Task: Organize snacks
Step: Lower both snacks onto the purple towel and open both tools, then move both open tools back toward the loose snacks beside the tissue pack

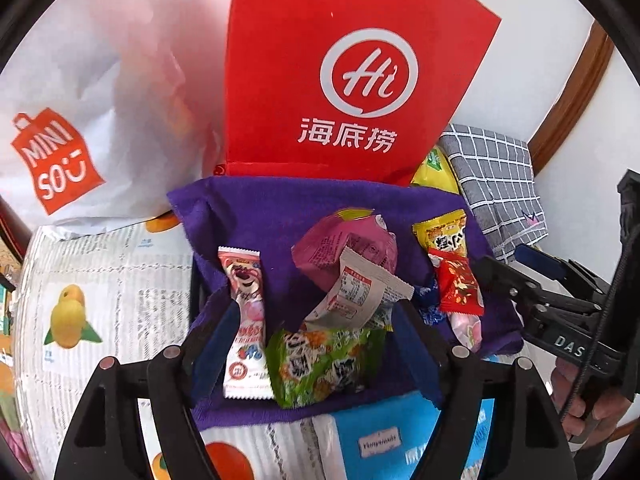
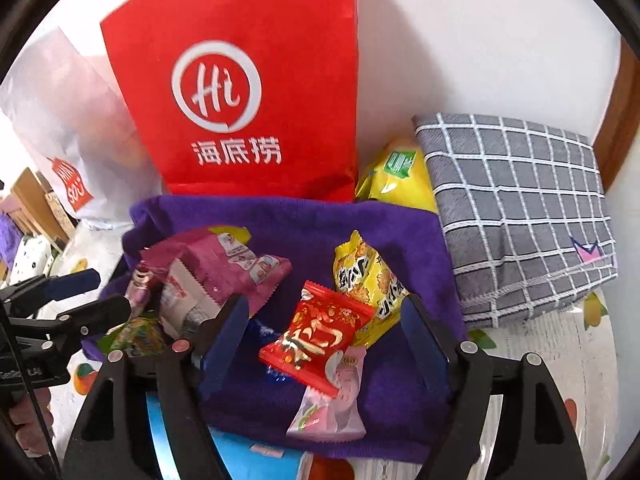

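Observation:
Several snack packets lie on a purple towel [image 1: 256, 216] [image 2: 304, 216]. My left gripper [image 1: 316, 340] is open, its jaws on either side of a green packet [image 1: 320, 364], a white-backed packet [image 1: 352, 292] and a pink bear packet [image 1: 244, 312]. A magenta packet [image 1: 344, 244] [image 2: 224, 268] lies behind them. My right gripper [image 2: 324, 328] is open around a red packet [image 2: 316, 336], with a pale pink packet [image 2: 336, 400] under it and a yellow packet [image 2: 368, 284] beside it. The right gripper also shows in the left wrist view [image 1: 516, 280].
A red paper bag [image 1: 344, 72] [image 2: 248, 92] and a white Miniso bag [image 1: 72, 120] [image 2: 68, 136] stand behind the towel. A grey checked cloth [image 2: 516, 216] [image 1: 496, 184] and a yellow bag [image 2: 396, 176] lie at the right. A fruit-print tablecloth [image 1: 108, 292] covers the table.

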### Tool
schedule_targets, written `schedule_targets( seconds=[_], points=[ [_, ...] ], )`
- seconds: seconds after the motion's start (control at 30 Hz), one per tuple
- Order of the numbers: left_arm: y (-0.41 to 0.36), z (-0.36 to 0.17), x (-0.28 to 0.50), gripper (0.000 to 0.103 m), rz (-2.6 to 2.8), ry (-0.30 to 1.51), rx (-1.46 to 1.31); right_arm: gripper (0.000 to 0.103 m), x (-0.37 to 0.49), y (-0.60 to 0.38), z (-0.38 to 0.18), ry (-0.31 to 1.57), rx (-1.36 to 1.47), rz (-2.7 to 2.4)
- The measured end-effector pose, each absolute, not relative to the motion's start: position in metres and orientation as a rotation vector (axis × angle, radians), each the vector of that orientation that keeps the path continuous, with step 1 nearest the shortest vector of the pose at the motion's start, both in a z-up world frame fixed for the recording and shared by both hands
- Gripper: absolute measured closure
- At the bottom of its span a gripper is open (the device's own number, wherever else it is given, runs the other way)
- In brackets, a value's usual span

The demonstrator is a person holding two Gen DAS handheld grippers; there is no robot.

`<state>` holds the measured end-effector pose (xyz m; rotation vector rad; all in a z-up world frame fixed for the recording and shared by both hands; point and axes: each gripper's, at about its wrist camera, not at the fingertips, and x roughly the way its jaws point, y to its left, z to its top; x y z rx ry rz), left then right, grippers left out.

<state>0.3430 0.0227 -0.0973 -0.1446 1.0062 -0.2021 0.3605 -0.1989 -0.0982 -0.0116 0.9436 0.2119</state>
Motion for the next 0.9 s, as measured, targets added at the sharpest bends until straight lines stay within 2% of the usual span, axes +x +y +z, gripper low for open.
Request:
schedule_targets(
  seconds=[0.5,0.9],
  points=[
    [0.047,-0.064,0.245,0.026,-0.125,0.959,-0.117,0.025,0.259,-0.2,-0.061,0.88,-0.003,0.196],
    [0.058,-0.069,0.172,0.026,-0.059,0.95,-0.111,0.025,0.172,-0.193,-0.077,0.918,-0.026,0.243]
  ],
)
